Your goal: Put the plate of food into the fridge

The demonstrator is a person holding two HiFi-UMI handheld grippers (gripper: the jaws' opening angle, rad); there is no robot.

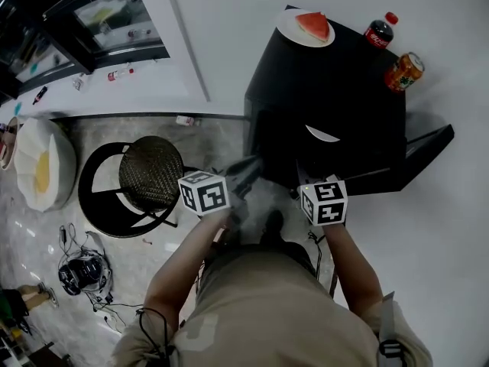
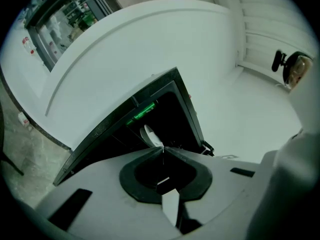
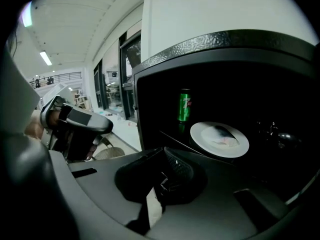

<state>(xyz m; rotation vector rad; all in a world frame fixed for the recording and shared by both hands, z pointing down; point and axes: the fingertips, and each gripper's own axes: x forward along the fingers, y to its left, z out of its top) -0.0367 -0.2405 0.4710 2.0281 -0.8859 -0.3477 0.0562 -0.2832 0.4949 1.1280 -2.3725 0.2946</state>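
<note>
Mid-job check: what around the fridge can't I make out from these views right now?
- Food on the plate, right gripper view: the fridge interior is too dark to tell its kind.
- Dark shapes right of the plate, same view: too dim to identify.
- Plate, head view: only a sliver shows; the fridge top hides the rest.
- Fridge shelves, left gripper view: mostly behind the left gripper body.

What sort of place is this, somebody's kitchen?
It is more likely a corner of an office or lab lounge than a kitchen. A small black fridge stands open with a bottle on top, a round stool sits beside it, and loose cables lie on the floor.
</note>
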